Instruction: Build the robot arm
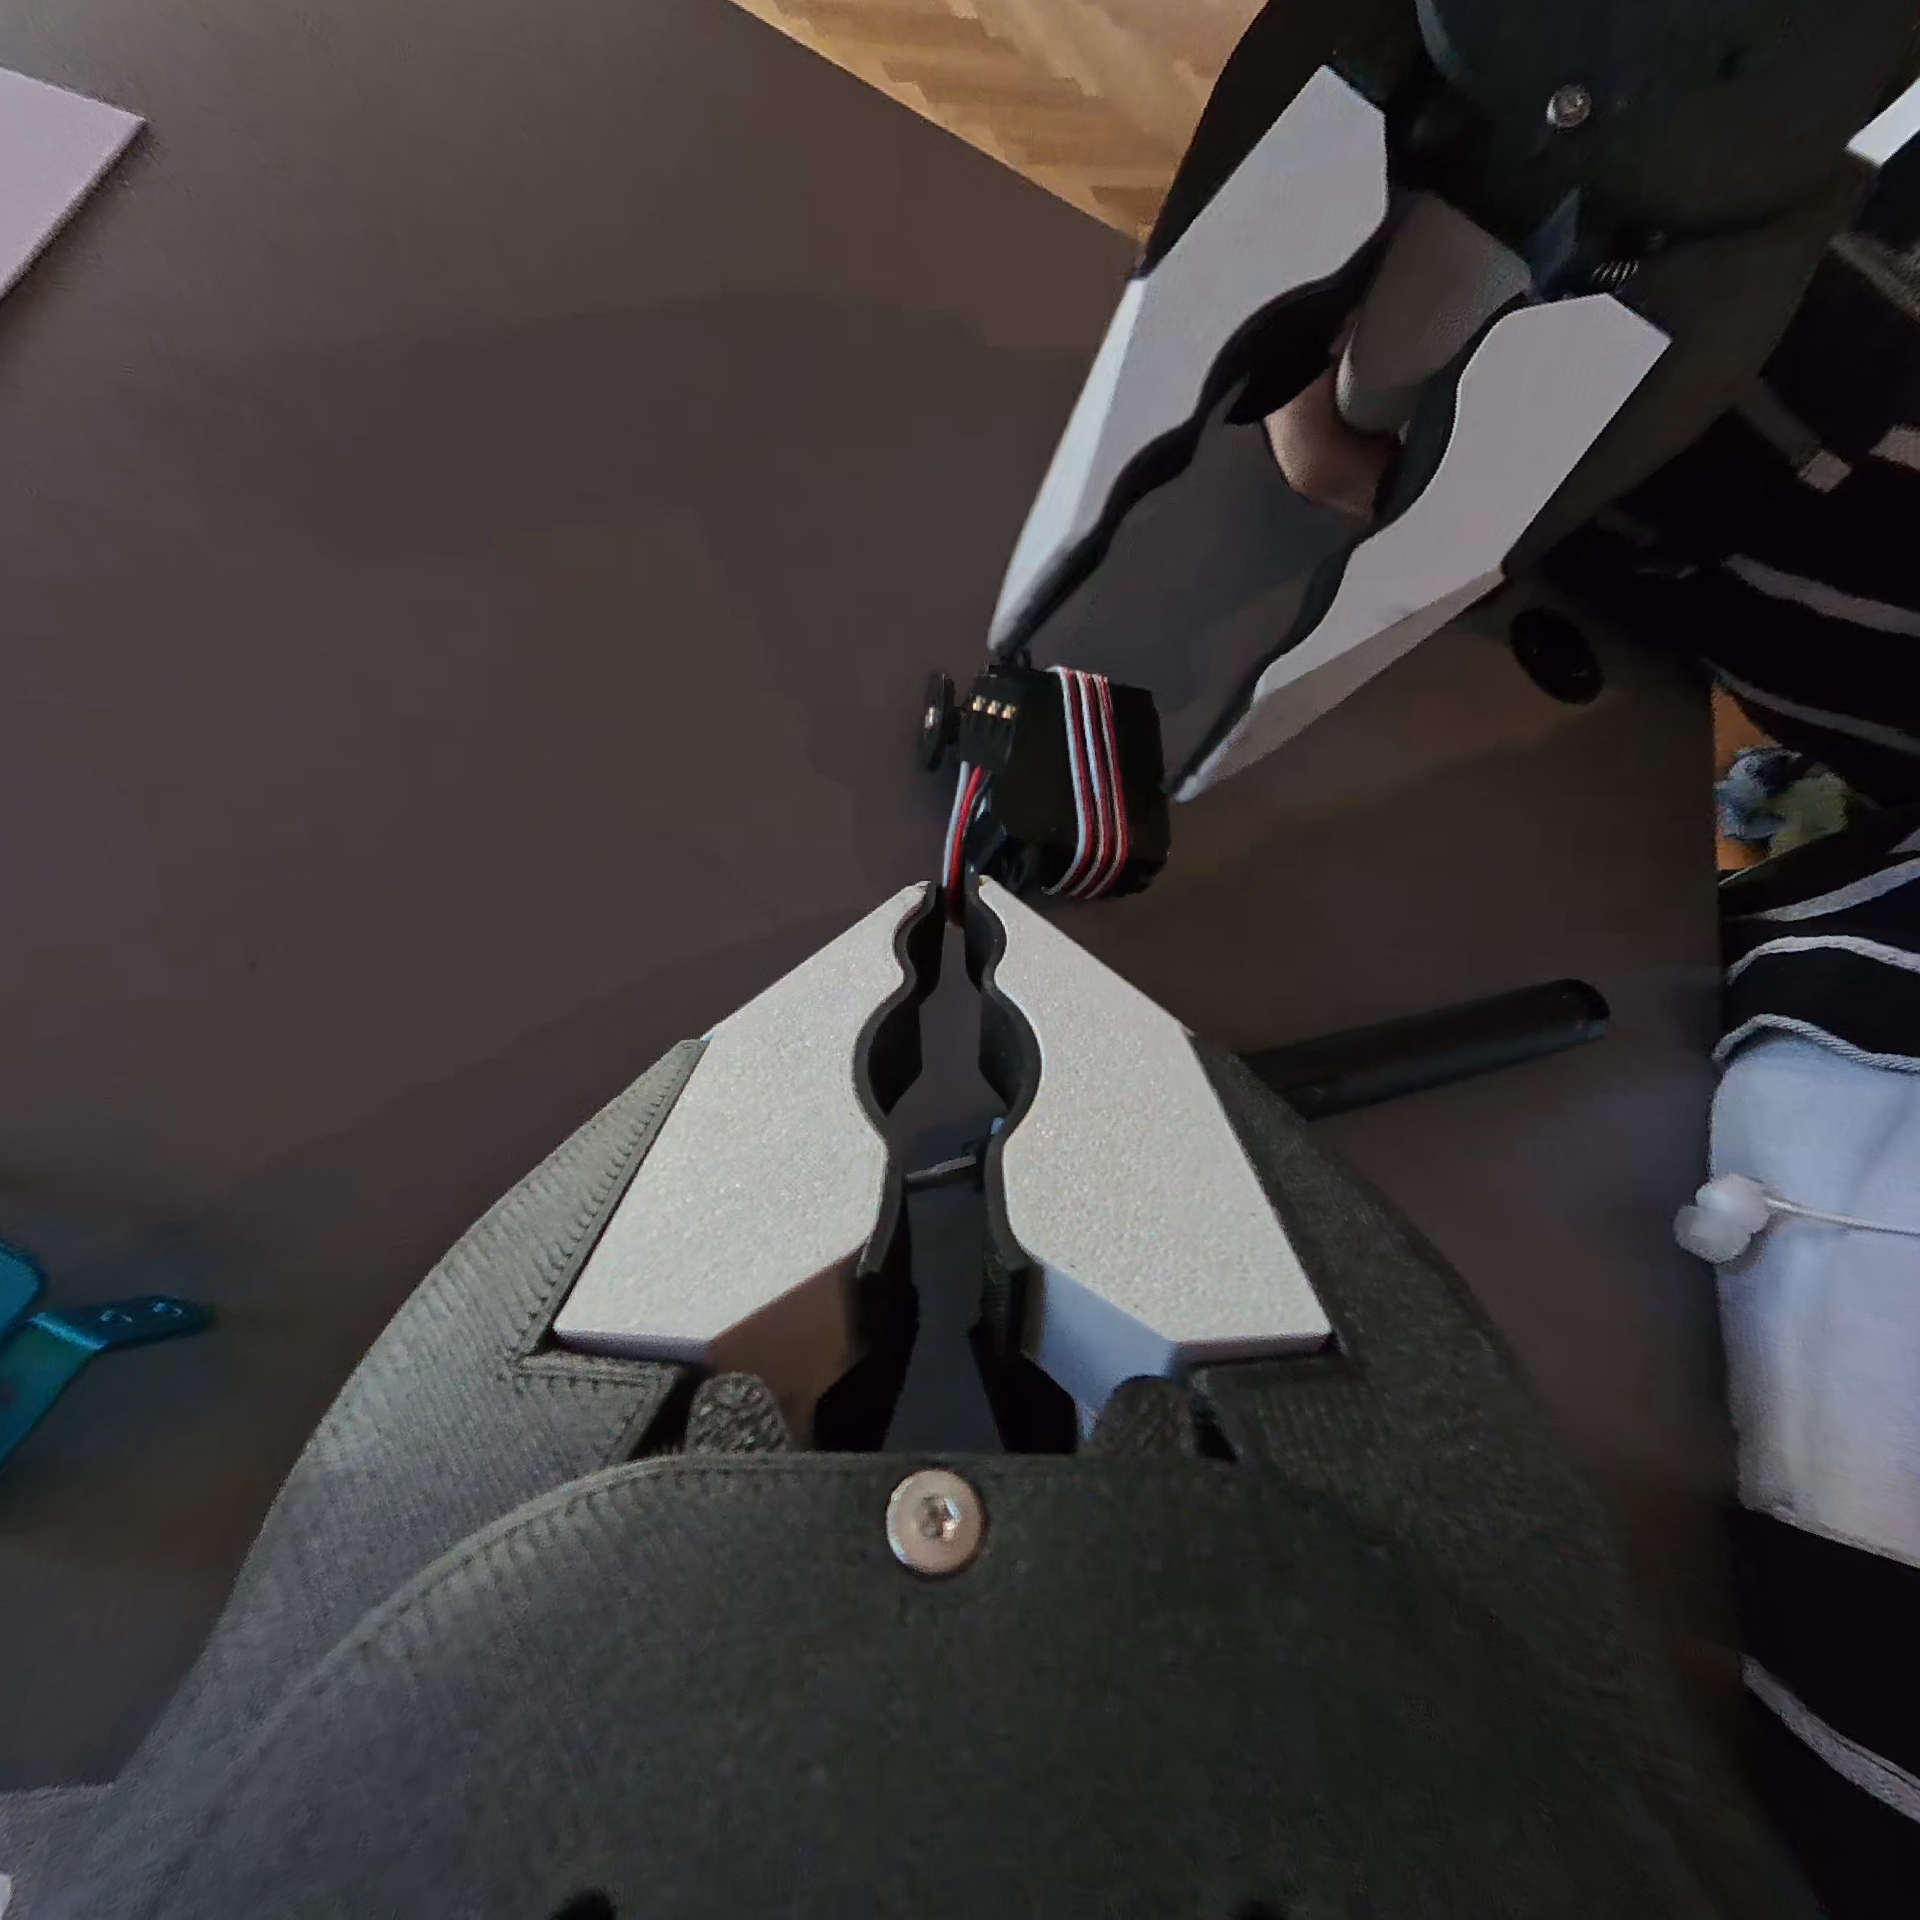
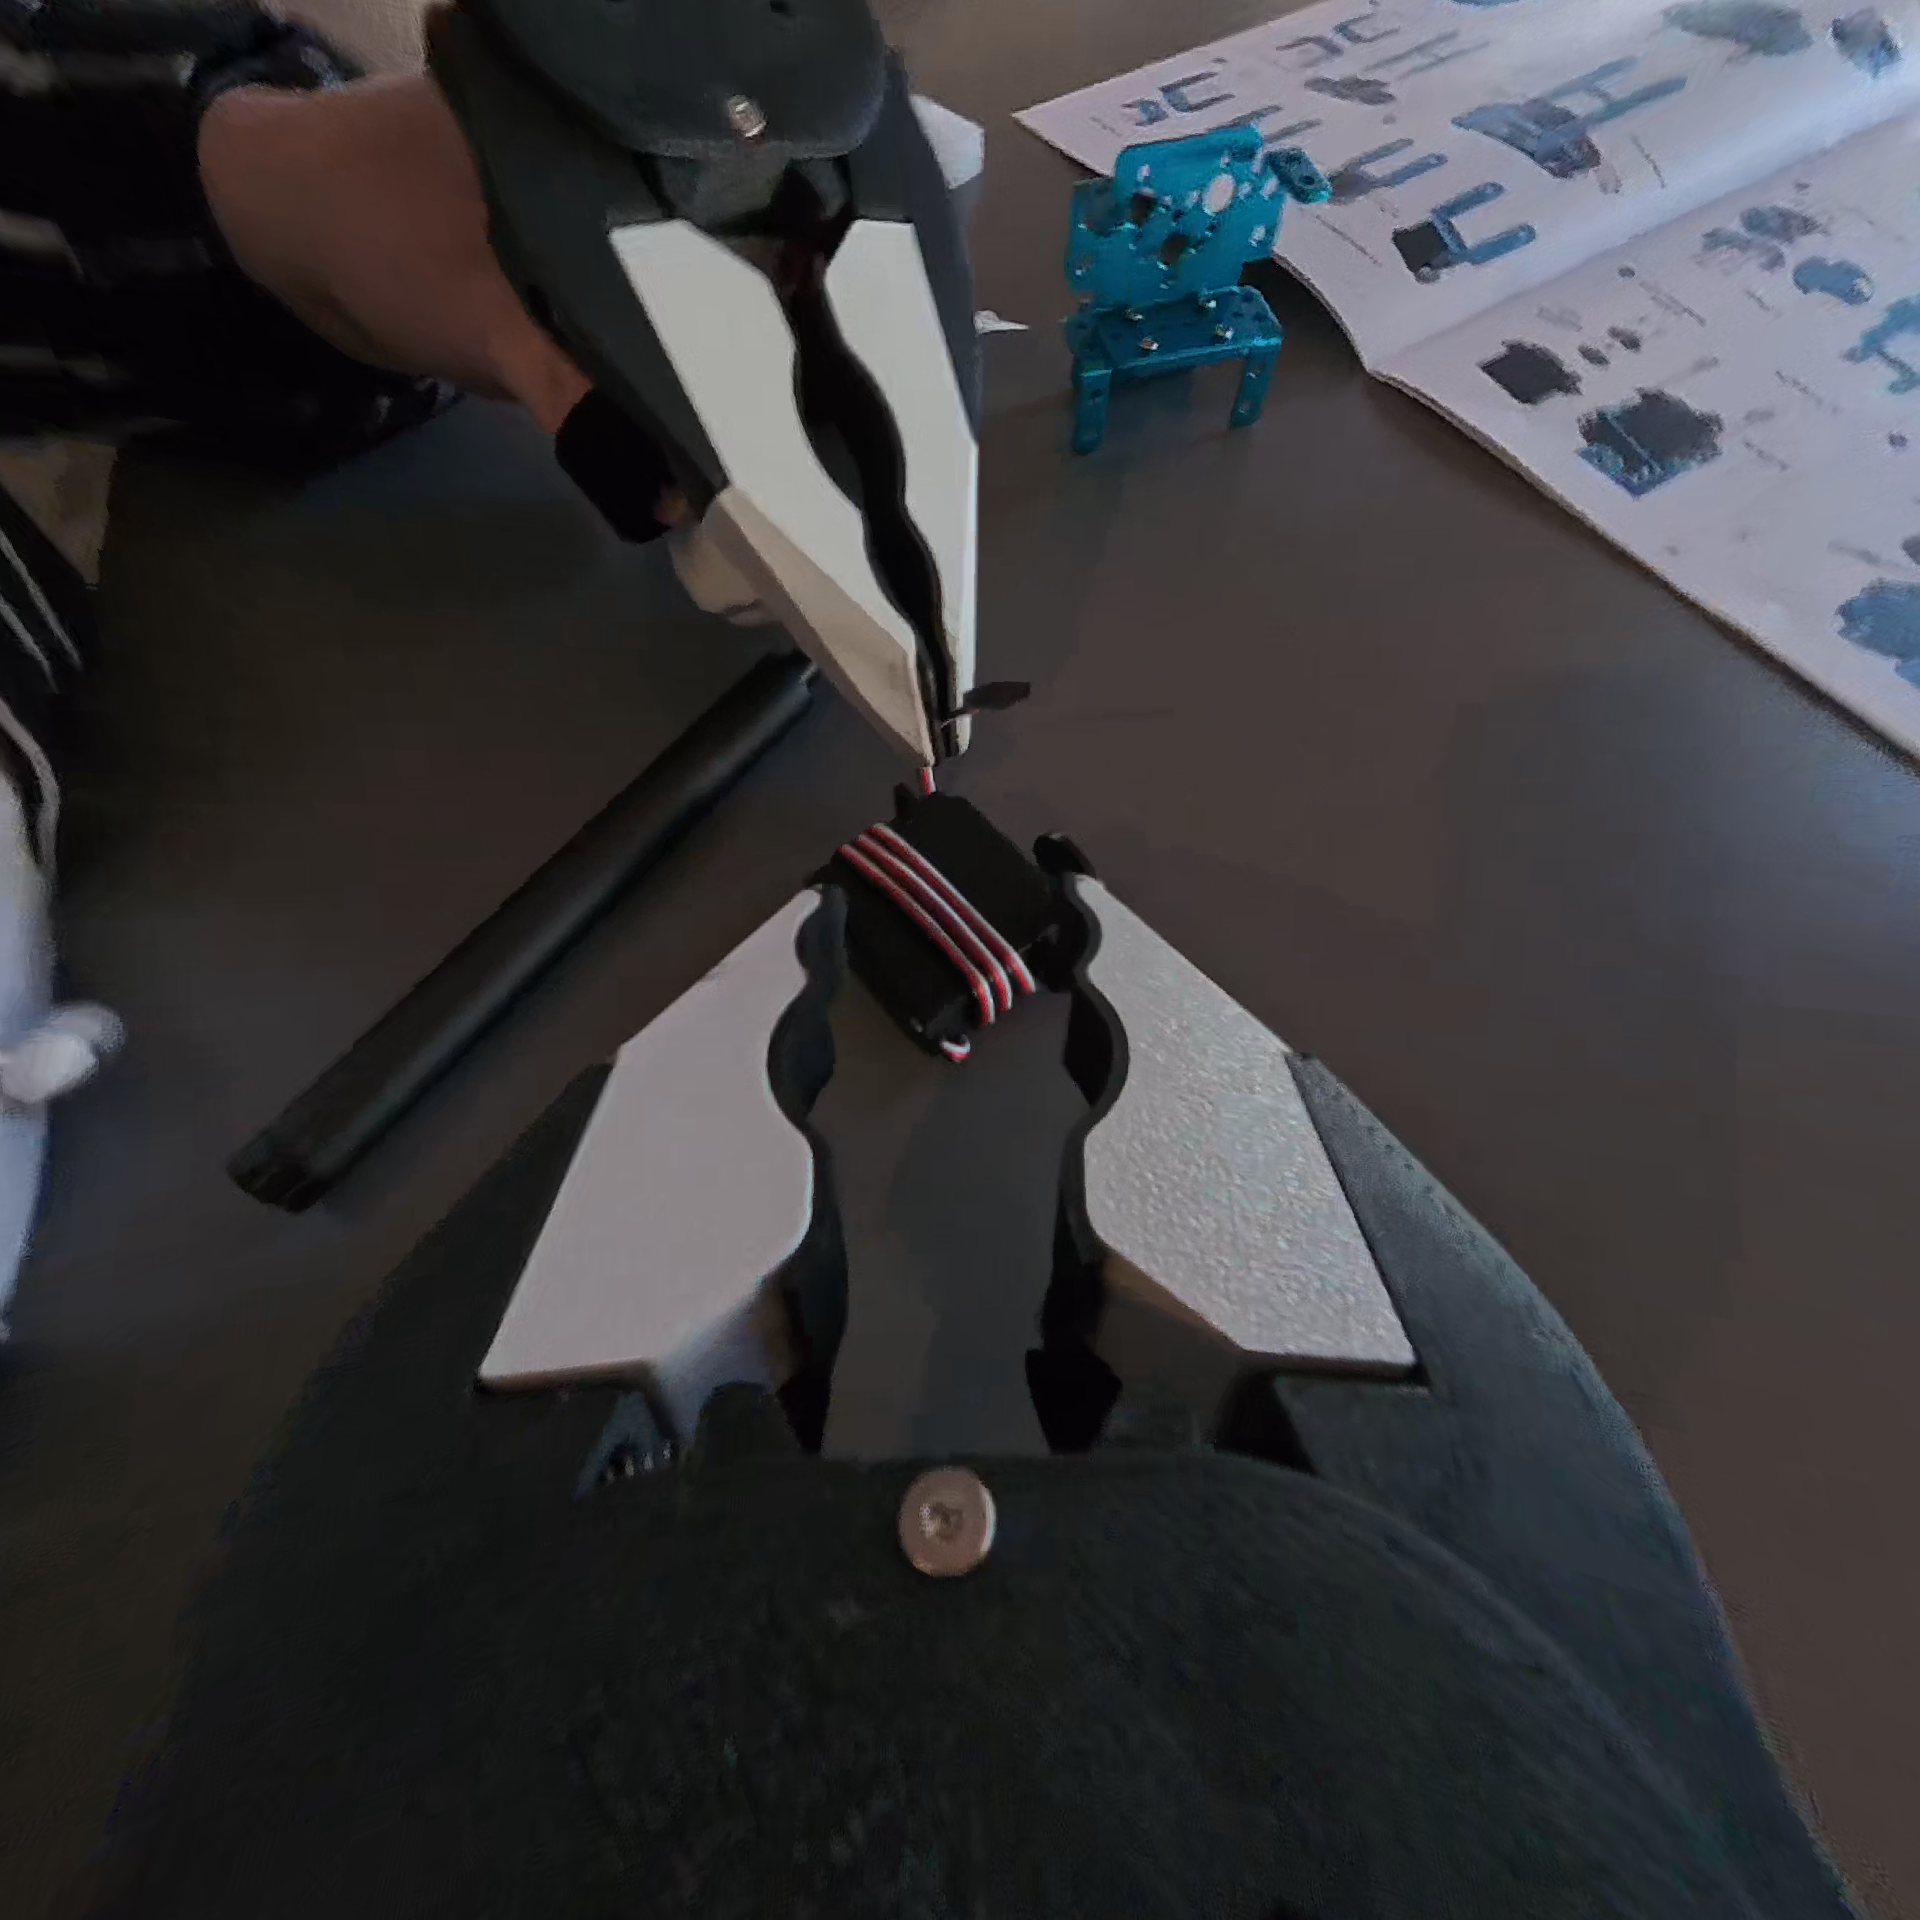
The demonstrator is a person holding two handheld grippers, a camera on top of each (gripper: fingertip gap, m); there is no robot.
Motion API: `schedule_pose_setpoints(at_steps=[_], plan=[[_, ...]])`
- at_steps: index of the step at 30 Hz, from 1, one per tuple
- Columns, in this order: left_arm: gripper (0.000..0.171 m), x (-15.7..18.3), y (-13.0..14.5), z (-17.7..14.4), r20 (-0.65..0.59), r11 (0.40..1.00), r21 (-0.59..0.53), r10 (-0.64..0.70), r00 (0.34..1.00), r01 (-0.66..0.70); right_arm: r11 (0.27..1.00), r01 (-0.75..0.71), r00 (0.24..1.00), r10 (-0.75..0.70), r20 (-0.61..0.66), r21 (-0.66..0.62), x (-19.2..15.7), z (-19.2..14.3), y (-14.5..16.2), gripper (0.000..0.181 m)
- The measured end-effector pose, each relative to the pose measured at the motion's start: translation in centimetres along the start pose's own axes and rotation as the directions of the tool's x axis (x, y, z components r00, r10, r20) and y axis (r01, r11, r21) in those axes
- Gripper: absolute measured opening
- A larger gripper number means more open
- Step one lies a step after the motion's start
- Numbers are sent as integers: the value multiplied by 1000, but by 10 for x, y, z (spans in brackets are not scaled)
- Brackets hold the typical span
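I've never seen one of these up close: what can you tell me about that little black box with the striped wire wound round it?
The black box is small, blocky, plastic-looking, with red, white and black wire wound round it. It sits between the right gripper's fingertips, just above the dark table. The left gripper pinches the wire's loose end near its plug.

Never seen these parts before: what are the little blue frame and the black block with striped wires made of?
Blue frame: likely anodised metal, judging by its thin punched plates and shiny blue sheen. Black block: probably matte moulded plastic, wrapped in plastic-coated striped wire.
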State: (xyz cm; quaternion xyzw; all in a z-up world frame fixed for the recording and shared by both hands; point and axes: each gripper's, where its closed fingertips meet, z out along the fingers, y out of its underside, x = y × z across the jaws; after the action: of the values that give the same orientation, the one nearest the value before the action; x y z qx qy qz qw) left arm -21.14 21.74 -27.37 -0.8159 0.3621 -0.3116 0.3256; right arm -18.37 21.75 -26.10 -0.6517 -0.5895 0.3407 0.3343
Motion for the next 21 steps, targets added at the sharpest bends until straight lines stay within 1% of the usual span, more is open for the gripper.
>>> schedule_pose_setpoints(at_steps=[1, 2, 3, 4, 5, 7, 9, 10, 11, 13, 14, 18, 21], plan=[[2, 1, -1, -1, -8, 1000, 5, -10, 1000, 10, 998, -58, 998, 58, -9, 4, 1, 0, -3, 49], [2, 1, -2, -1, -9, 1000, 10, -15, 1000, 15, 992, -124, 991, 124, -55, 3, 6, 0, -6, 55], [2, 1, -3, -2, -9, 1000, 16, -14, 1000, 14, 984, -179, 980, 178, -84, 0, 7, 0, -8, 67], [2, 2, -5, -3, -10, 1000, 23, -11, 1000, 11, 975, -222, 969, 220, -111, -5, 5, 0, -9, 73], [2, 4, -8, -5, -10, 999, 35, -8, 1000, 8, 967, -254, 956, 249, -157, -15, 5, -1, -8, 77], [2, 7, -16, -10, -16, 997, 71, -5, 1000, 6, 960, -275, 948, 263, -180, -47, -4, 1, -4, 82], [2, 11, -27, -16, -34, 994, 110, -9, 999, 13, 952, -298, 937, 278, -214, -67, -7, 3, 3, 82], [2, 14, -31, -19, -45, 992, 124, -12, 999, 17, 948, -313, 930, 292, -224, -63, -7, 3, 5, 79], [2, 17, -35, -21, -57, 990, 138, -14, 998, 22, 941, -335, 922, 318, -221, -44, -7, 4, 6, 73], [2, 24, -43, -25, -84, 986, 165, -16, 996, 30, 923, -384, 913, 380, -148, -1, -17, 6, 3, 63], [2, 26, -47, -26, -87, 984, 175, -13, 996, 28, 915, -404, 907, 401, -128, 9, -20, 7, 4, 62], [2, 28, -62, -29, -67, 983, 186, 23, 998, -10, 929, -370, 925, 370, -88, 20, -26, 3, 7, 56], [2, 19, -75, -24, -29, 983, 175, 56, 998, -50, 944, -330, 942, 331, -61, 33, -30, 4, 5, 56]])
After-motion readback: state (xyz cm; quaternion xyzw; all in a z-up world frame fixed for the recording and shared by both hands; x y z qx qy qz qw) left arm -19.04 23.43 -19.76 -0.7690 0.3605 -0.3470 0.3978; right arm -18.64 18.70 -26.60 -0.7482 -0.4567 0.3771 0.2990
